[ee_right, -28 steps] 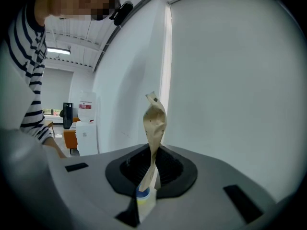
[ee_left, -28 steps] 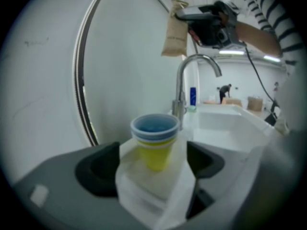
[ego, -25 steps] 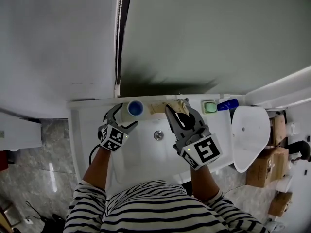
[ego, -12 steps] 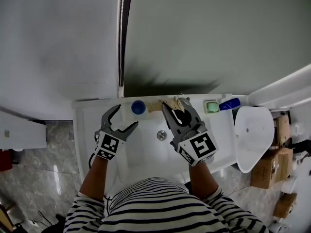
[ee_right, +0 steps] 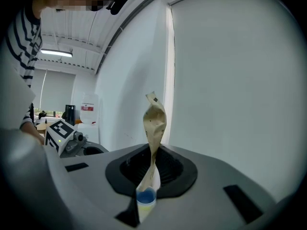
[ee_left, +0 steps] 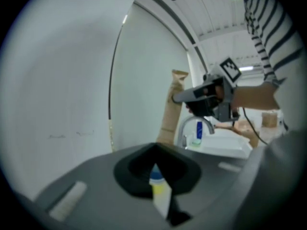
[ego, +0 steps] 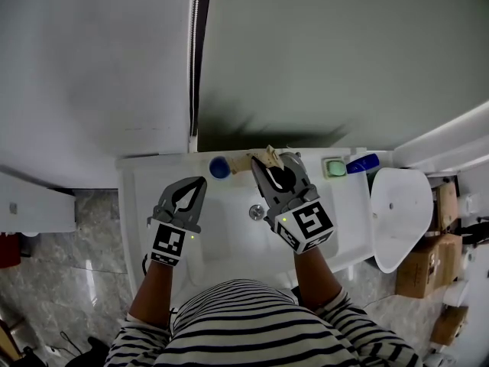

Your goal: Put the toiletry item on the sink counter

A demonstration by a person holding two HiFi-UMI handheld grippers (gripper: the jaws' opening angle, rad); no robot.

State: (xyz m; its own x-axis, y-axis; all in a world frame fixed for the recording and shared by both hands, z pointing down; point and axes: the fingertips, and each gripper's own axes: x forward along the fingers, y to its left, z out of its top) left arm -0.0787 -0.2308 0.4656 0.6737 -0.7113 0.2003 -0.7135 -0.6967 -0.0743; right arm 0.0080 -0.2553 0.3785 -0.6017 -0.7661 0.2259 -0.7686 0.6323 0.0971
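A small bottle with a blue cap (ego: 220,167) stands on the white sink counter (ego: 153,176) at the back rim of the basin. My left gripper (ego: 199,183) is shut and empty, its tips a little short and left of the bottle. In the left gripper view the bottle (ee_left: 157,185) shows beyond the closed jaws. My right gripper (ego: 260,168) is shut on a twisted brown paper bag (ego: 267,156), held upright over the back of the basin. The bag (ee_right: 154,123) rises from between the jaws in the right gripper view, with the bottle (ee_right: 146,198) low behind them.
The basin's drain (ego: 257,212) lies between both grippers. A chrome faucet (ee_left: 192,126) stands under the right gripper. A green soap dish (ego: 332,167) and a dark blue bottle (ego: 359,164) sit on the counter's right. A white toilet lid (ego: 397,212) and cardboard boxes (ego: 416,262) are further right.
My left gripper was open around the bottle, then drew back toward me and closed empty, leaving the bottle standing on the counter. The right gripper kept hold of the paper bag.
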